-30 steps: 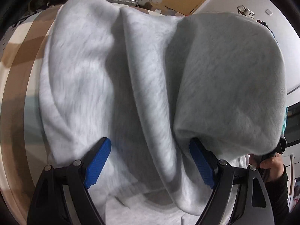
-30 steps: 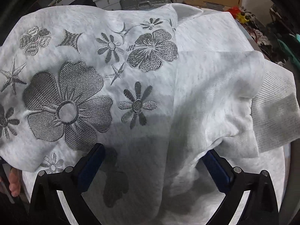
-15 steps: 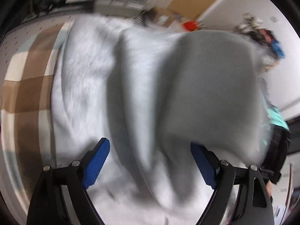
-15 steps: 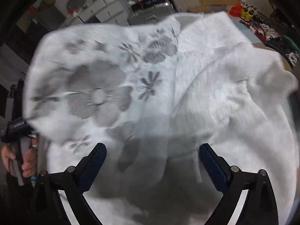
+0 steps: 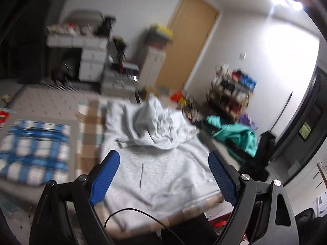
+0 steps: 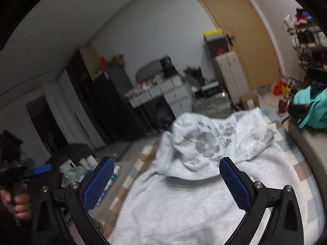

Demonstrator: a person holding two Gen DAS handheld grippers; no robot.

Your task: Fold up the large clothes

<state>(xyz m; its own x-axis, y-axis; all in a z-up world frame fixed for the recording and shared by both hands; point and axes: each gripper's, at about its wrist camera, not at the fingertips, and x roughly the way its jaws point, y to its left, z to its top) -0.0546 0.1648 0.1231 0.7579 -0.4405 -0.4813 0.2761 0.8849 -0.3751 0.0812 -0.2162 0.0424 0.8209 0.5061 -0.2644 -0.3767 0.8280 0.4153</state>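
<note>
On the checked bed cover (image 5: 90, 134) in front of you the large grey sweatshirt (image 5: 163, 173) lies spread flat, its upper part bunched into a rumpled heap at the far end, with the flower print (image 6: 206, 145) showing on that heap in the right wrist view. Beside it to the right a teal garment (image 5: 237, 134) sits crumpled. Your left gripper (image 5: 163, 175) and right gripper (image 6: 166, 181) both hover above the cloth with jaws spread wide and nothing between the blue pads (image 5: 104, 179)
</note>
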